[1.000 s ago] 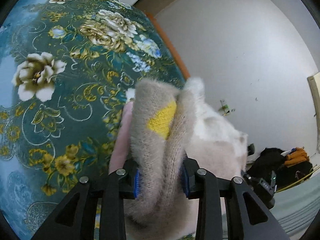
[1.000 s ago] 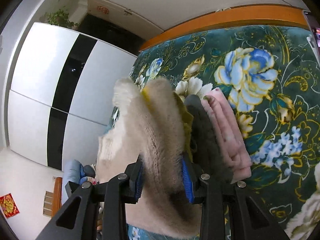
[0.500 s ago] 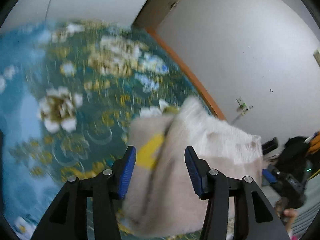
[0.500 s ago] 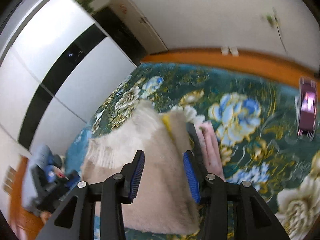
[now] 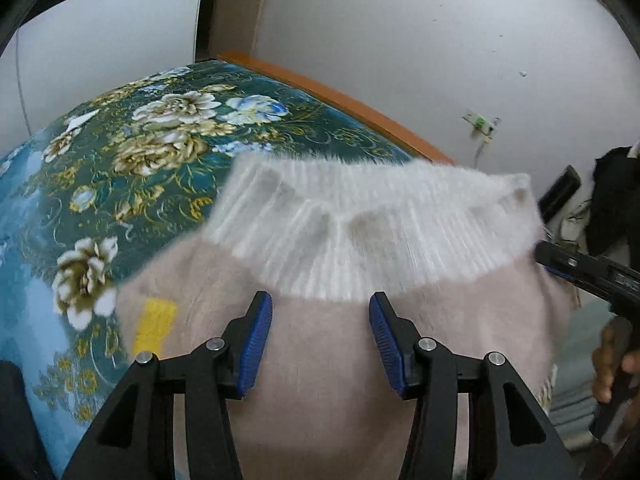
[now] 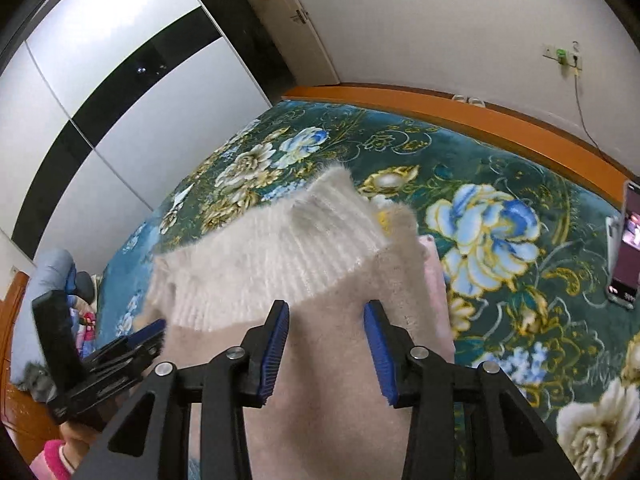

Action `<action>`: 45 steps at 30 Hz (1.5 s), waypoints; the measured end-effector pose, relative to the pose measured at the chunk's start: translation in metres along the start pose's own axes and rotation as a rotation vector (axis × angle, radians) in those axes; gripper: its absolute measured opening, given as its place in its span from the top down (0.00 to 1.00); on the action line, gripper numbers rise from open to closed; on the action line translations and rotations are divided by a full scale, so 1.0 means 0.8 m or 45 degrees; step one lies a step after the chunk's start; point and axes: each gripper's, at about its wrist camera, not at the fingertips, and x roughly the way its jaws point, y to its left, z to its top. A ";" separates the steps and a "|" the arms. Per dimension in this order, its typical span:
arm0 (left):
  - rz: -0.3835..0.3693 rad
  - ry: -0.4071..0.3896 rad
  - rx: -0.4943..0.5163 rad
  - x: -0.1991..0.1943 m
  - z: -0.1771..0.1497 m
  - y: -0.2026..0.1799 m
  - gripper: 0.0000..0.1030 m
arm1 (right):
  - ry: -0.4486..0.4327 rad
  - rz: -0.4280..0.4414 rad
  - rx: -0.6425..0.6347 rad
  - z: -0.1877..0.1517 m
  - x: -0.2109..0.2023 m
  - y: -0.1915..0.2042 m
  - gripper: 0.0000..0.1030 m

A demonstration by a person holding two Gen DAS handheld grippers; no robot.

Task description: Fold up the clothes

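Hovering with jaws apart, left tool [image 5: 320,340] and right tool [image 6: 326,346] sit above the folded fuzzy sweater [image 5: 360,240] on the floral bed [image 5: 160,152], seemingly released.

We count one fluffy beige sweater [image 5: 360,344] lying on one flowered blanket [image 6: 500,168]. We see two grippers, the left [image 5: 320,316] and the right [image 6: 326,322], each with two blue pads. One pink cloth [image 6: 434,276] lies beside the sweater. One phone [image 6: 627,248] stands at the blanket's right edge.
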 end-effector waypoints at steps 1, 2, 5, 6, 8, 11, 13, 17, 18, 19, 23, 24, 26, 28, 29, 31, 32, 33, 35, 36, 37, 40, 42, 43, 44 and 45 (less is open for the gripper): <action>0.018 0.012 0.011 0.009 0.009 -0.004 0.50 | 0.004 -0.009 -0.010 0.006 0.004 0.001 0.58; 0.040 0.028 0.027 0.018 0.018 -0.010 0.50 | 0.011 -0.030 -0.020 0.011 0.008 0.003 0.58; 0.107 0.060 0.079 0.039 0.035 -0.024 0.49 | -0.038 0.004 -0.003 0.011 -0.004 0.009 0.58; 0.117 0.069 0.088 0.044 0.038 -0.025 0.49 | -0.055 0.022 -0.017 0.007 -0.013 0.013 0.58; 0.118 0.068 0.088 0.049 0.038 -0.024 0.49 | -0.068 0.049 -0.068 -0.013 -0.032 0.024 0.58; 0.105 0.049 0.067 0.052 0.037 -0.019 0.49 | -0.075 0.109 -0.140 -0.057 -0.059 0.039 0.58; 0.099 0.050 0.057 0.054 0.038 -0.017 0.49 | -0.068 0.169 -0.175 -0.095 -0.071 0.048 0.58; 0.083 0.062 0.042 0.053 0.041 -0.016 0.49 | -0.003 0.168 -0.194 -0.134 -0.050 0.059 0.58; 0.066 0.067 0.023 0.048 0.041 -0.013 0.49 | 0.010 0.148 -0.192 -0.137 -0.040 0.061 0.58; 0.048 0.072 0.003 0.042 0.042 -0.011 0.49 | 0.017 0.130 -0.188 -0.138 -0.031 0.063 0.57; -0.048 0.026 -0.103 -0.002 0.032 0.006 0.49 | -0.029 0.083 -0.143 -0.122 -0.017 0.063 0.57; -0.069 -0.001 -0.122 -0.018 0.022 0.010 0.49 | -0.039 0.078 -0.137 -0.118 -0.015 0.065 0.57; -0.104 -0.044 -0.123 -0.049 -0.004 0.013 0.49 | -0.056 0.073 -0.129 -0.113 -0.014 0.069 0.57; -0.104 -0.056 -0.106 -0.060 -0.029 0.010 0.49 | -0.061 0.076 -0.118 -0.109 -0.014 0.072 0.57; -0.098 -0.055 -0.093 -0.061 -0.041 0.007 0.49 | -0.061 0.078 -0.103 -0.107 -0.013 0.070 0.57; -0.085 -0.054 -0.068 -0.063 -0.065 0.002 0.49 | -0.060 0.083 -0.072 -0.103 -0.010 0.067 0.57; -0.078 -0.054 -0.055 -0.064 -0.077 -0.001 0.49 | -0.060 0.089 -0.048 -0.100 -0.010 0.065 0.57; -0.072 -0.053 -0.043 -0.065 -0.090 -0.004 0.49 | -0.059 0.096 -0.025 -0.098 -0.010 0.062 0.57; -0.058 -0.052 -0.018 -0.067 -0.114 -0.010 0.49 | -0.064 0.104 0.012 -0.093 -0.013 0.057 0.57; -0.052 -0.052 -0.005 -0.068 -0.126 -0.013 0.49 | -0.061 0.104 0.017 -0.089 -0.014 0.055 0.57; -0.043 -0.052 0.004 -0.067 -0.133 -0.014 0.49 | -0.055 0.102 0.017 -0.088 -0.015 0.055 0.57; -0.017 -0.053 -0.003 -0.048 -0.126 -0.009 0.49 | -0.061 0.069 -0.026 -0.084 -0.025 0.064 0.57; 0.002 -0.041 0.000 -0.036 -0.120 -0.008 0.49 | -0.113 0.051 -0.087 -0.079 -0.040 0.076 0.57; 0.012 -0.035 0.001 -0.030 -0.117 -0.007 0.49 | -0.132 0.039 -0.122 -0.078 -0.045 0.082 0.57; 0.021 -0.033 0.003 -0.026 -0.114 -0.007 0.49 | -0.151 0.027 -0.157 -0.076 -0.051 0.089 0.57; 0.030 -0.039 0.006 -0.025 -0.112 -0.008 0.49 | -0.159 0.007 -0.190 -0.075 -0.053 0.094 0.57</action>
